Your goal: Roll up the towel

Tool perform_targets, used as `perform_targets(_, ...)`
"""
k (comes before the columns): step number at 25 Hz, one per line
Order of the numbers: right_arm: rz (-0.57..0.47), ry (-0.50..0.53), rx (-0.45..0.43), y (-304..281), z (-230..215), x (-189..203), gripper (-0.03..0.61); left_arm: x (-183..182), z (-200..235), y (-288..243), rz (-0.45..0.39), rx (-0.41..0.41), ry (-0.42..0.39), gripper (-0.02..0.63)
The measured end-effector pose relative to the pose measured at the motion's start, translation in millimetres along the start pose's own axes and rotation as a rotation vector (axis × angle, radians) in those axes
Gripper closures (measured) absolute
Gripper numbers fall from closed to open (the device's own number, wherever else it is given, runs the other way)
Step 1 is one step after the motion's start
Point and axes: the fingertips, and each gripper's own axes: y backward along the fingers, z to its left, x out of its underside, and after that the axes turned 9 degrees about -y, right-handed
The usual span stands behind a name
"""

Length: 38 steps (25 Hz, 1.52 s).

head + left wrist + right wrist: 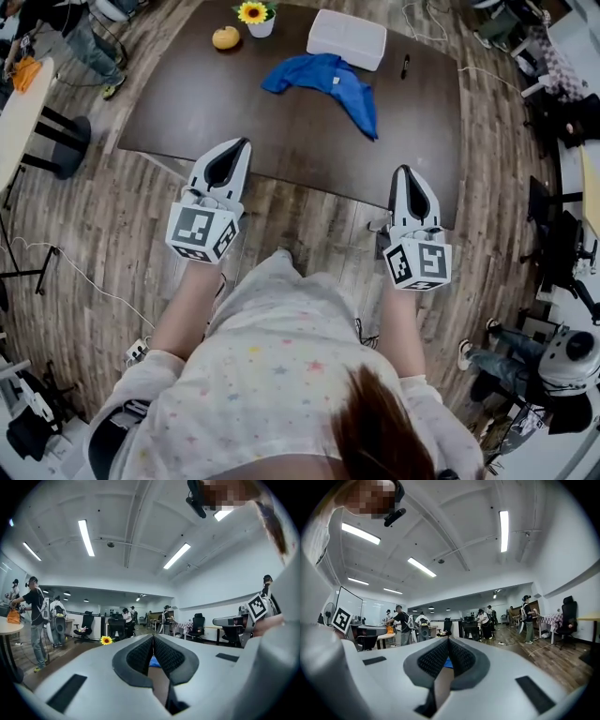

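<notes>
Towel [328, 82]: blue soft cloth, crumpled into a bent, uneven strip. It lies unrolled on the far half of the table, just beside the white box and well apart from both grippers.
Table [281, 141]: dark brown, smooth matte top, rectangular with rounded corners.
White box [347, 37]: rectangular with soft rounded edges, at the far edge of the table.
Round fruit [226, 37]: yellow-orange and smooth, at the far left of the table, near the sunflower pot.
Sunflower pot [255, 16]: small white pot holding a yellow bloom.
Black marker [405, 66]: slim stick, lying to the right of the white box.
Floor [94, 225]: grey-brown wood-grain planks.
Left gripper [241, 143]: white hard shell with dark ribbed pads. The jaws are pressed together at the tips with nothing between them. The towel shows only far off through the slit.
Right gripper [403, 172]: same build. The jaw tips meet and nothing is held.
Marker cubes [200, 232]: one sits at the rear of each gripper, white faces with black square patterns.
Left arm pose: bare forearm stretched forward, gripper held level and angled slightly inward. In the head view its tip sits at the table's near edge.
Right arm pose: bare forearm stretched forward, gripper level and pointing straight at the table, tip at the near edge.
Spacing: the grippers stand well apart, side by side.
</notes>
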Motion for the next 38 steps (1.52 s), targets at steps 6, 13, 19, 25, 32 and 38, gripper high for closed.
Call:
perform_targets(6,0.028,-0.019,0.02,-34.3,-9.8,9.2,0.578,11.8,22.3,-32.7,0.011,0.005,0.015,0.598)
perform_targets(13,0.059,-0.03,-0.008,-77.7,-28.0,16.2,0.578,28.6,36.9,-68.3,0.041,-0.016,0.028,0.598)
perform_targets(19,0.06,-0.041,-0.053,-133.1,-51.6,6.8,0.578,27.8,49.4,-114.3,0.06,-0.033,-0.012,0.598)
perform_targets(25,0.07,-0.003,-0.111,-190.9,-83.2,-12.3,0.578,25.7,68.2,-166.6,0.065,-0.102,-0.011,0.598)
perform_targets(32,0.062,0.001,-0.143,-236.9,-138.4,-30.1,0.578,28.6,86.9,-220.3,0.079,-0.184,0.007,0.598)
perform_targets(38,0.076,-0.043,-0.14,-257.9,-168.8,-23.0,0.578,32.4,90.2,-254.0,0.091,-0.206,0.004,0.598)
